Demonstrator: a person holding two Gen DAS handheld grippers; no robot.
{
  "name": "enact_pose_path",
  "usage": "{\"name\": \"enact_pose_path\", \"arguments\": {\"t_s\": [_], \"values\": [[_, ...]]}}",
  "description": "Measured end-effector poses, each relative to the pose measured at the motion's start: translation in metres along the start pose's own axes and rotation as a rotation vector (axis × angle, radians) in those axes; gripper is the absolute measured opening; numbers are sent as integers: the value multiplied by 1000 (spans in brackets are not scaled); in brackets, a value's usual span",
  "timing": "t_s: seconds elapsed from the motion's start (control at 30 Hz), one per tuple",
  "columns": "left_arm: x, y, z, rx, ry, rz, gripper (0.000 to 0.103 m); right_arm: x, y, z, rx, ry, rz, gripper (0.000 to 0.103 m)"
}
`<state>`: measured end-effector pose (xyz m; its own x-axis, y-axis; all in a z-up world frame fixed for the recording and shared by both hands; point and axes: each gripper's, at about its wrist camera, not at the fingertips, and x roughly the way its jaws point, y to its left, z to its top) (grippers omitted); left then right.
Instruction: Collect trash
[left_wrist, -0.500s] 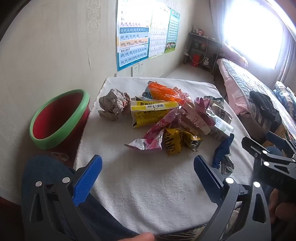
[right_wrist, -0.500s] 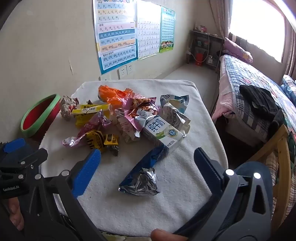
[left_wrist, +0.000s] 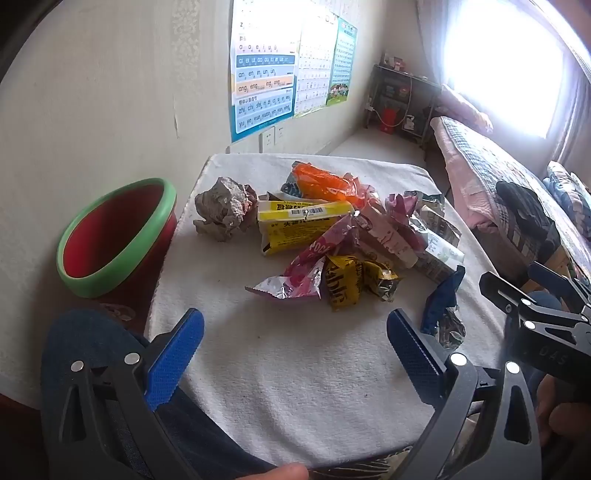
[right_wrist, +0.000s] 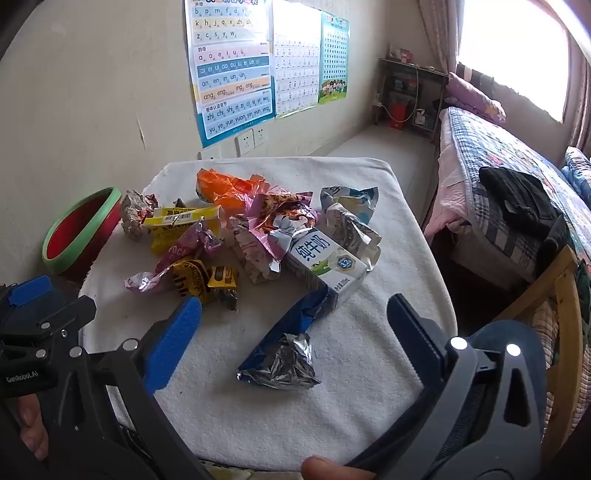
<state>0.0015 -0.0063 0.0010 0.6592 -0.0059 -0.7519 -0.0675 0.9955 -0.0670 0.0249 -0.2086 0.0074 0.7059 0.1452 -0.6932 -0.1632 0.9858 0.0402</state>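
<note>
Hovering over the near table edge, we hold both grippers spread wide and empty.

Nearest our right gripper (right_wrist: 293, 334) lies the blue wrapper (right_wrist: 286, 345), just ahead between its fingers, long axis running near-left to far-right; our left gripper (left_wrist: 295, 349) faces bare cloth, the pile (left_wrist: 332, 236) farther on, the bin (left_wrist: 110, 236) far left.

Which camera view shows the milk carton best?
The right wrist view: the milk carton shows its printed front whole. In the left wrist view the milk carton is mostly hidden behind wrappers.
</note>
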Motion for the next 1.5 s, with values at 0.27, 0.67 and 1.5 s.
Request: {"name": "enact_pose_path", "arguments": {"t_s": [0.27, 0.67, 1.5], "values": [[-4, 3, -1, -2, -2, -3, 95, -3, 2, 3, -3, 9, 2, 99], [-5, 2, -1, -3, -4, -4, 95, -3, 1, 2, -1, 6, 4, 99], [-5, 2, -1, -5, -3, -5, 95, -2, 1, 3, -1, 7, 5, 99]]}}
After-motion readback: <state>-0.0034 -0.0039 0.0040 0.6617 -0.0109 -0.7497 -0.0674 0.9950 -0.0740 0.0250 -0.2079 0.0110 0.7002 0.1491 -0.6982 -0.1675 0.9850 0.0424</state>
